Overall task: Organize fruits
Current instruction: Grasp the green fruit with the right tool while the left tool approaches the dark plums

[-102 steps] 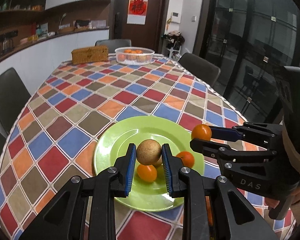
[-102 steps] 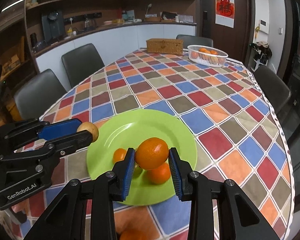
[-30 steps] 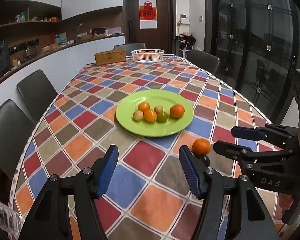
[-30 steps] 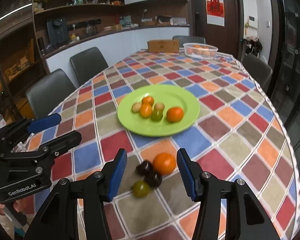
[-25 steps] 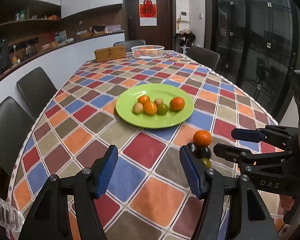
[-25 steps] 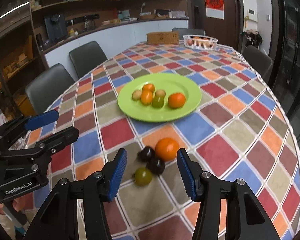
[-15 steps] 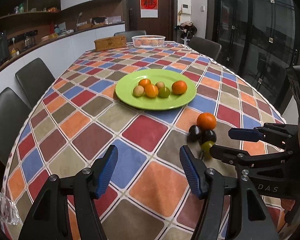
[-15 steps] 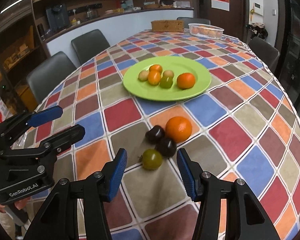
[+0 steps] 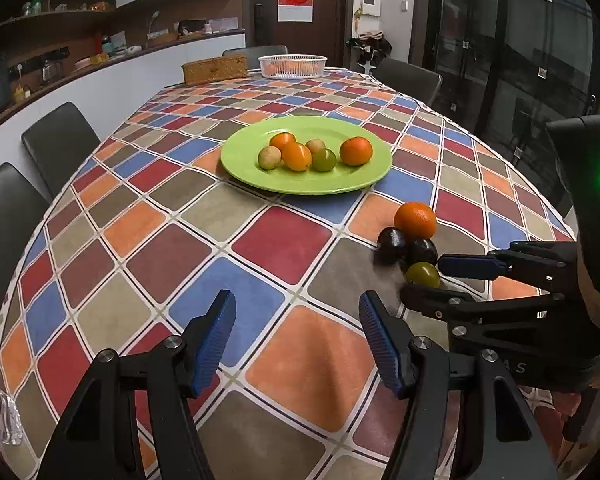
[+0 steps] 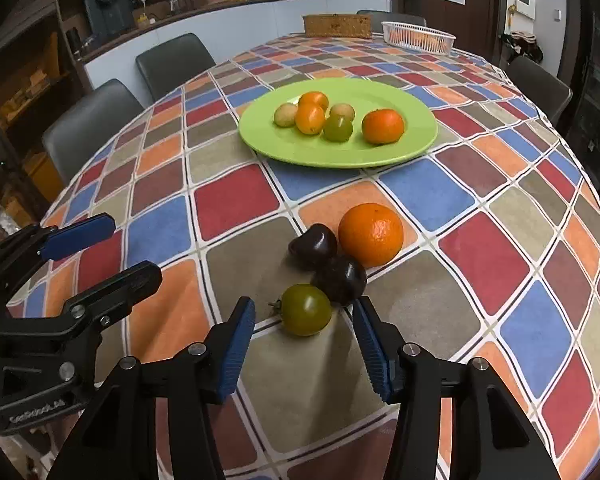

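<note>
Closing around nothing yet, the right gripper [image 10: 304, 336] has its blue-padded jaws drawing inward with the small green tomato [image 10: 305, 309] sitting between their tips, neither pad touching it; the tilt down toward the cloth and the straddling stance suggest this fruit is the one meant to be picked next. The left gripper [image 9: 296, 334] hangs with its jaws apart and empty over a bare stretch of the checked, many-coloured tablecloth [image 9: 140, 208], probably waiting its turn rather than reaching for anything. Just past the green tomato lie two dark, glossy plum-like fruits [image 10: 327, 262], touching each other, and behind them a round orange [image 10: 371, 234] pressed against both, so the four form one tight cluster on the cloth; the nearness of the darker fruit to the right-hand pad means a careless squeeze could nudge it. Farther along the table stands the round lime-green plate [image 10: 412, 148], holding two small orange fruits, two pale brownish ones, a green one and a larger orange one, which looks like the place where loose fruit is being gathered. At the far end sit a white plastic mesh basket [image 10: 418, 40] with orange fruit inside and a woven brown box [image 10: 337, 26] beside it, well apart from the work.
</note>
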Available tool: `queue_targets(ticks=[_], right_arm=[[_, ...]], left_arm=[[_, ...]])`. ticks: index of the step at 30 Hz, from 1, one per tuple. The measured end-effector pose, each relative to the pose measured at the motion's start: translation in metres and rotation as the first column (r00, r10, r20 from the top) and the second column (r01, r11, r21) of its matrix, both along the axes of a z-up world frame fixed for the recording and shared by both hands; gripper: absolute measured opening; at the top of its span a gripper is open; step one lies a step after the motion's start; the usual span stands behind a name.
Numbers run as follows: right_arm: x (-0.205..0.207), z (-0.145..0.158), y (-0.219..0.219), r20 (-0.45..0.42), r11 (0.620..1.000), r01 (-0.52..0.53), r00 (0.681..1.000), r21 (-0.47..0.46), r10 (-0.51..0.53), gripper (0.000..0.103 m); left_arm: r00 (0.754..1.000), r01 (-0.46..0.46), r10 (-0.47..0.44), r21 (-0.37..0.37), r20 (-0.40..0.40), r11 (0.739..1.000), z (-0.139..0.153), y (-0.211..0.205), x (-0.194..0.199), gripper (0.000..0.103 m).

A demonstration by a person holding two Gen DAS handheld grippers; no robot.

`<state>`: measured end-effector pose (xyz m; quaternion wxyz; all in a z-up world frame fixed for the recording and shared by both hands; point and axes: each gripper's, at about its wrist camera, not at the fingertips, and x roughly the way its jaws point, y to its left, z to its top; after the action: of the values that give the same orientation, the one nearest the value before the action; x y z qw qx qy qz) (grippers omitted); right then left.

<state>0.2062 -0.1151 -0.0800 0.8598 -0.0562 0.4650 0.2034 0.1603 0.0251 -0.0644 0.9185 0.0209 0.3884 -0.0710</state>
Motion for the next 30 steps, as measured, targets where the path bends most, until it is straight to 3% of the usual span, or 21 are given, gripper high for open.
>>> queue_targets(ticks=[9, 24, 30], right_arm=[[0.002, -0.003, 0.001, -0.023, 1.0, -0.015, 1.0, 0.018, 0.015, 0.035], [-0.014, 0.019, -0.026, 0.033, 0.997, 0.042, 0.998, 0.067, -0.044, 0.034], [-0.018, 0.025, -0.049, 0.046, 0.993, 0.08, 0.995, 0.088, -0.084, 0.034]], left_arm=[[1.0, 0.01, -0.01, -0.013, -0.01, 1.0, -0.002, -0.002, 0.003, 0.063], [0.995, 0.092, -0.092, -0.014, 0.023, 0.996, 0.005, -0.028, 0.004, 0.063], [0.994, 0.11, -0.11, -0.069, 0.01, 0.991, 0.002, -0.048, 0.008, 0.063]])
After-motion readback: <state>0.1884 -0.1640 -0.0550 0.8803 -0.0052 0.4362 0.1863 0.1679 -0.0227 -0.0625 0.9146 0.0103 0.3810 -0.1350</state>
